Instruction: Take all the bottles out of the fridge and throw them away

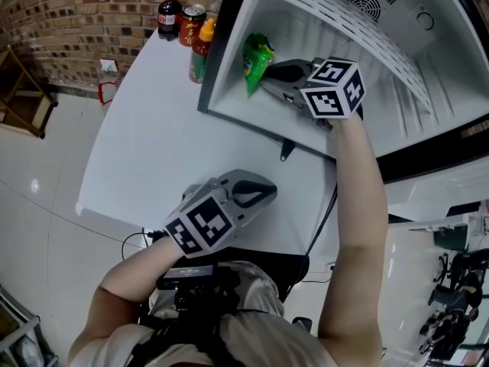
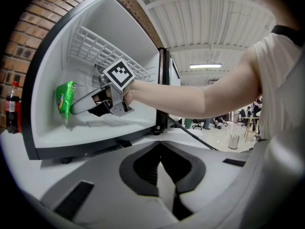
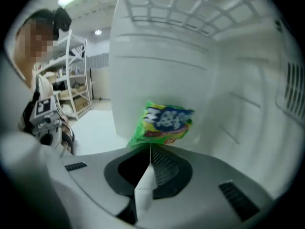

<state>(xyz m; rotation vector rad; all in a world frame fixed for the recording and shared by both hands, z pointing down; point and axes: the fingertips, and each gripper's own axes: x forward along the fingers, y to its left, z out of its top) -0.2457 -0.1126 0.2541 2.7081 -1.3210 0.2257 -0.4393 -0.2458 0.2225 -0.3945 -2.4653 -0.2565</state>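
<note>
Inside the fridge [image 1: 382, 105]: we see one green snack bag [image 1: 257, 60] standing near the open front, with a white wire rack [image 1: 344, 21] higher up.
On our right: the right hand-held gripper [image 1: 269, 79] reaches into the fridge, and its jaws are pressed together on the bag's lower corner.
On our left: the left hand-held gripper [image 1: 260, 193] hangs over the table in front of the fridge, its jaws closed against each other with nothing between them.
Beside the fridge: the bottles are outside it on the table, just off its outer wall. We count a cola bottle [image 1: 169, 12] with a red cap and an orange-capped bottle [image 1: 202, 48], with a red can [image 1: 192, 23] between them.
Underneath: the table [image 1: 153, 144] is white, flat and smooth, and it carries the fridge too.
Room: we see a brick wall [image 1: 76, 14] behind the table and a glossy pale floor [image 1: 46, 228] below.
Materials: the bag is shiny and crinkled. The fridge lining is smooth white plastic, and the rack is made of thin parallel wires. The hand-held grippers are matte grey shells with ribbed dark pads, and each carries a cube of black-and-white squares.
</note>
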